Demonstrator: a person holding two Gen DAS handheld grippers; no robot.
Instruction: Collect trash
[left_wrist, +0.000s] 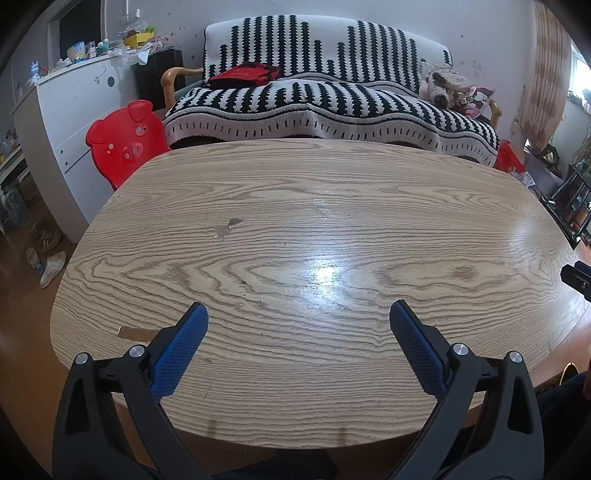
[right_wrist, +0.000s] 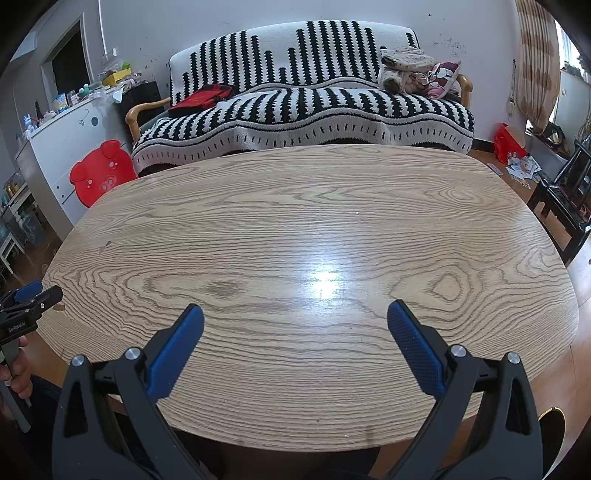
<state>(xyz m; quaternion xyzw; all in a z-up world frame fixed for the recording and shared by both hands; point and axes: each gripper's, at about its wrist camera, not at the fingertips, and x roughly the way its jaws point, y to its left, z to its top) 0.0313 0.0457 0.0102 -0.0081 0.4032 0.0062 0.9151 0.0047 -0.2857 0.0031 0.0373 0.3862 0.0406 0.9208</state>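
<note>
A small flat brown paper scrap lies near the left edge of the oval wooden table, long side along that edge. The left gripper and right gripper are both spread wide, holding nothing.

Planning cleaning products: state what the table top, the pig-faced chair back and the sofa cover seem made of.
Table top: wood or wood-look laminate, glossy; bold grain, light glare.
Pig-faced chair back: likely moulded plastic; uniform glossy red.
Sofa cover: knitted or woven textile; fuzzy black-and-white stripes, soft folds.
</note>
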